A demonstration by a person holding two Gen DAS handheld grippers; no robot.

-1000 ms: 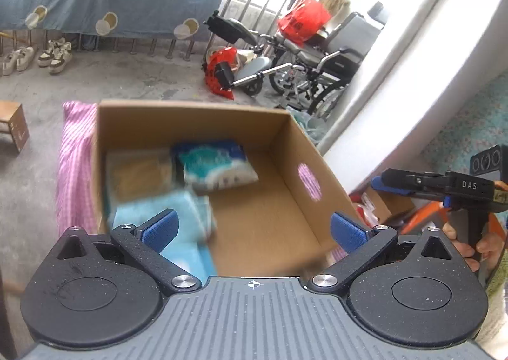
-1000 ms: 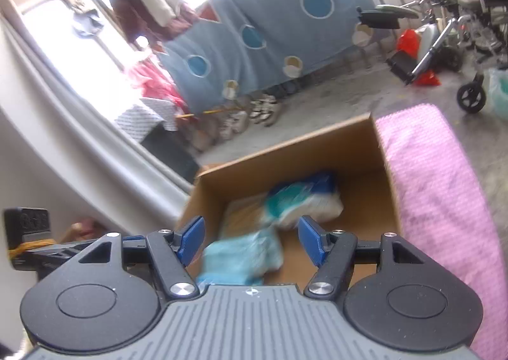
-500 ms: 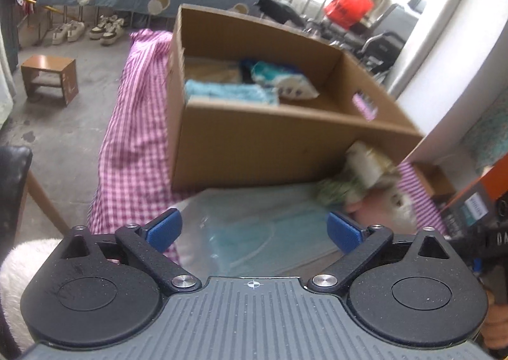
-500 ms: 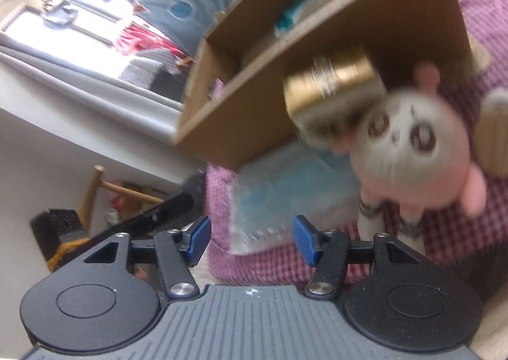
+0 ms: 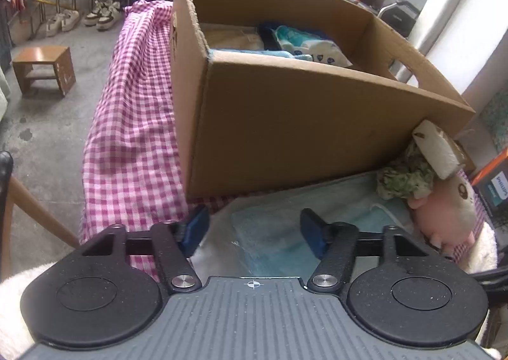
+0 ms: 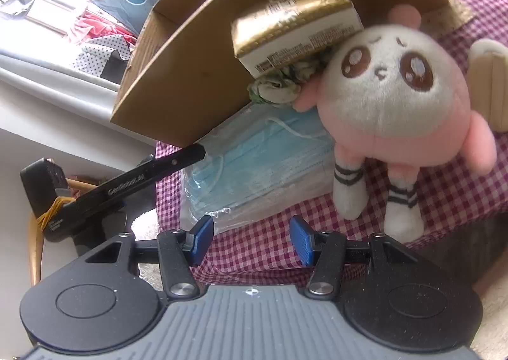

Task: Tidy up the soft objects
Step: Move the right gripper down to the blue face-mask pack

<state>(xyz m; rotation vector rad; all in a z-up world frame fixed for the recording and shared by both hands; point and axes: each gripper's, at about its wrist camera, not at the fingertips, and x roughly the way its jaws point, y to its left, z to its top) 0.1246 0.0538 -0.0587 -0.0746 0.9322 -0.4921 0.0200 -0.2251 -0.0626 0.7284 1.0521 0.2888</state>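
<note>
Left gripper: the left gripper has its blue-padded jaws apart and holds nothing; it hangs low over the clear plastic pack of light blue face masks.
Right gripper: the right gripper also has its jaws apart and empty, above the pink-and-white checked cloth at the near edge.
Left view only: the inside of the open brown cardboard box, which holds a blue-and-white soft packet, a beige flat packet and a blue item at the near wall.
Right view only: the face of the round pink-and-white plush toy, seated with striped legs on the cloth, and a gold-and-white rectangular packet leaning on the box's outer wall.
Masks: the pack lies flat on the cloth, just in front of the box, touching the plush toy's side.
Green item: a crumpled green-and-white cloth bundle sits wedged between the gold packet, the toy and the box.
In the way: the box wall hides its contents from the right view; the left gripper's black body shows at that view's left edge.
Surroundings: a small wooden stool and pairs of white shoes stand on the concrete floor.
</note>
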